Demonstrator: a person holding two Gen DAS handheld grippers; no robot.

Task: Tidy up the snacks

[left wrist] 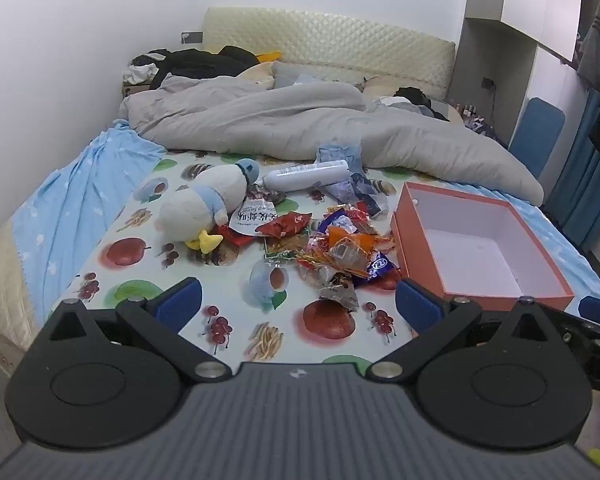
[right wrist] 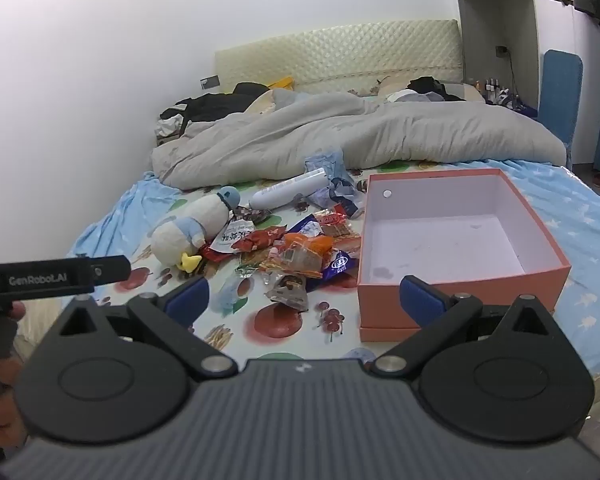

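"GenRobot.AI" printed on left claw (right wrist: pixel 56 278); Chinese characters on white snack packet (left wrist: pixel 252 216). Both claws, right claw (right wrist: pixel 304 300) included, spread wide, gripping nothing.

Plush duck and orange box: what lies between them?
The snack pile lies between the plush duck and the orange box, shown in both wrist views.

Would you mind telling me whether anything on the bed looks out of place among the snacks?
Yes: a white plush duck and a white cylindrical bottle lie against the heap of snack packets, while the orange cardboard box beside it holds nothing.
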